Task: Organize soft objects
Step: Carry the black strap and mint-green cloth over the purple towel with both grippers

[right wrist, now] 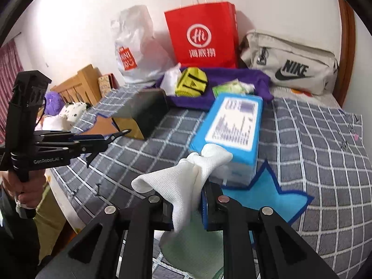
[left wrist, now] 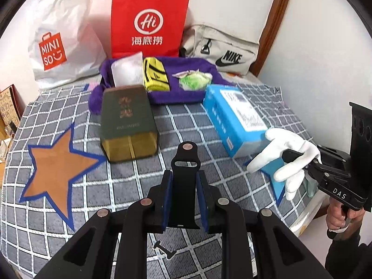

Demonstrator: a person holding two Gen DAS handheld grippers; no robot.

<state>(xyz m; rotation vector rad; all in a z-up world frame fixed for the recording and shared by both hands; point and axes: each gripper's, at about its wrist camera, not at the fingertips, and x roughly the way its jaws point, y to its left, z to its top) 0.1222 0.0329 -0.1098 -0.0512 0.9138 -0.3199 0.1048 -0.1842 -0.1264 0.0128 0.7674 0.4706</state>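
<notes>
Along the bed's (left wrist: 130, 186) far edge, on a purple cloth (left wrist: 186, 93), lay a white packet (left wrist: 127, 71), a yellow pouch (left wrist: 155, 74) and a green bundle (left wrist: 194, 80). Nearer stood a dark green box (left wrist: 126, 121), then a blue box (left wrist: 234, 118). The left gripper (left wrist: 184, 181) was clenched on a black strap (left wrist: 185, 174). The right gripper (right wrist: 186, 207) grasped a white glove (right wrist: 183, 181) just before the blue box.

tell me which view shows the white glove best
The right wrist view: the white glove fills the foreground, its knit clear, pinched between the right gripper fingers. The left wrist view shows it only sideways at the right edge, before the blue box.
</notes>
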